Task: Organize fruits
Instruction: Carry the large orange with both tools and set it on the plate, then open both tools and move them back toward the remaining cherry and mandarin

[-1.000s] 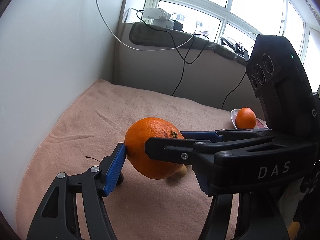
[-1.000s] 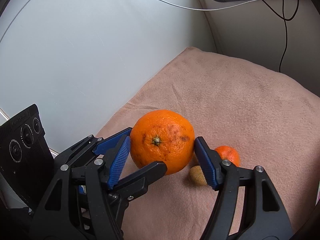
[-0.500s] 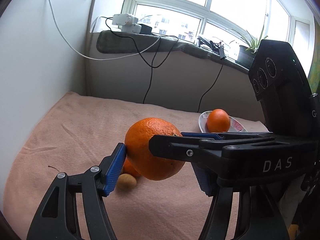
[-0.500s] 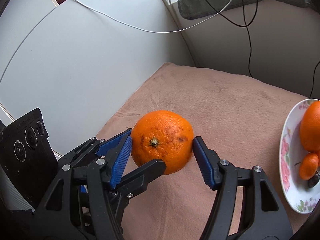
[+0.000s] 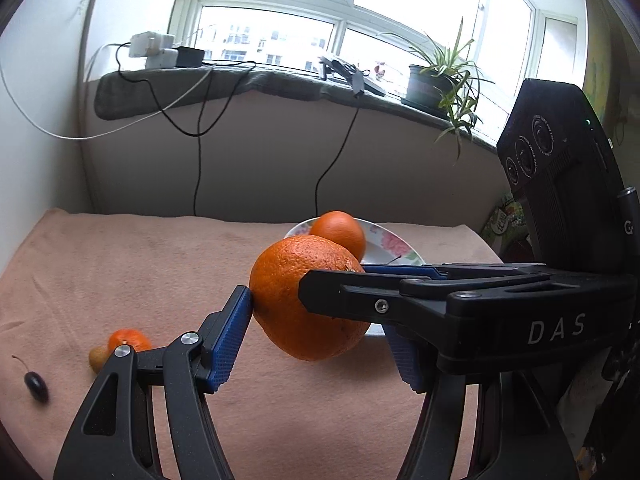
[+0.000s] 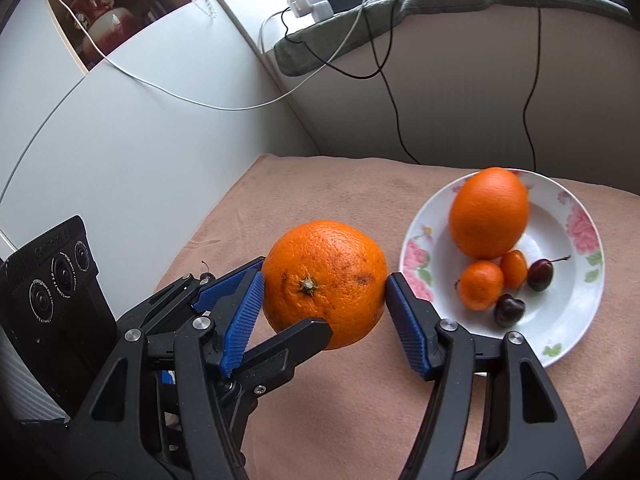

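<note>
Orange (image 6: 325, 283), held aloft above the towel (image 6: 320, 184), is gripped by both grippers' jaws at once: left gripper (image 5: 318, 330), right gripper (image 6: 325, 312). The plate (image 6: 576, 312) lies at two o'clock in the right view, nearer the right gripper.

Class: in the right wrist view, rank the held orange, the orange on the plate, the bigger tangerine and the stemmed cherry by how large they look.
1. Held orange, though it is nearer the camera, so its lead may be exaggerated.
2. Orange on the plate.
3. Bigger tangerine.
4. Stemmed cherry.
</note>
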Demonstrator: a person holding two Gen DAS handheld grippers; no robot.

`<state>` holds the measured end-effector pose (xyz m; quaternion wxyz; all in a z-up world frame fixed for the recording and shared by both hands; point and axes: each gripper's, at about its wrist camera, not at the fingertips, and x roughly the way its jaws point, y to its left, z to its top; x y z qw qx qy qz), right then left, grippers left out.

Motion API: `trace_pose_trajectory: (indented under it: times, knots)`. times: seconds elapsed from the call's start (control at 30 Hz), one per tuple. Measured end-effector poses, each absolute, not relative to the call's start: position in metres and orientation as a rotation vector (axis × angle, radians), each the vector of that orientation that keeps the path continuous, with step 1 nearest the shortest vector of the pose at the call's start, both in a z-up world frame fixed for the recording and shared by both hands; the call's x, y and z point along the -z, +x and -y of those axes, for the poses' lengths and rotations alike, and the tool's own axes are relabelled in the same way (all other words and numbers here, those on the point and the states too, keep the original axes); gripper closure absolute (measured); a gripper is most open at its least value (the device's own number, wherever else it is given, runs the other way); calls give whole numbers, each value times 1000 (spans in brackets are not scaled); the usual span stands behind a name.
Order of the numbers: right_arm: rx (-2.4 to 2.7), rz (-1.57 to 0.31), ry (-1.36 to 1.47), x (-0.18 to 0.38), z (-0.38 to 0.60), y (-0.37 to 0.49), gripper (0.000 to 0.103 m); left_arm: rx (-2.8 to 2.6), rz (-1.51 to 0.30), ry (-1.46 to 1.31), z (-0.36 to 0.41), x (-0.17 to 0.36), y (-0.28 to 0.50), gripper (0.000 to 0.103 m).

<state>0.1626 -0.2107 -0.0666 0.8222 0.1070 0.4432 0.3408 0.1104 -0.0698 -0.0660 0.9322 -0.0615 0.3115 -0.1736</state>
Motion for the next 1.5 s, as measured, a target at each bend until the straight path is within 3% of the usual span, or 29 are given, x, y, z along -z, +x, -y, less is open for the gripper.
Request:
trace_pose_trajectory:
  times: [0.67, 0.83, 1.4, 1.47, 1.5]
  knots:
    - [-543, -944, 297, 81, 309, 184, 37, 519, -685, -73, 168, 75, 149, 39]
    - [-514, -932, 272, 81, 317, 189, 44, 536, -653, 1, 187, 71, 152, 39]
    - [-417, -879, 343, 75, 344, 181, 43, 490, -667, -39, 157, 66, 142, 39]
    - [-414, -873, 350, 73, 344, 177, 38, 479, -672, -41, 153, 66, 138, 36]
    - [-410, -864, 352, 71, 345, 175, 31, 473, -676, -41, 151, 66, 137, 30]
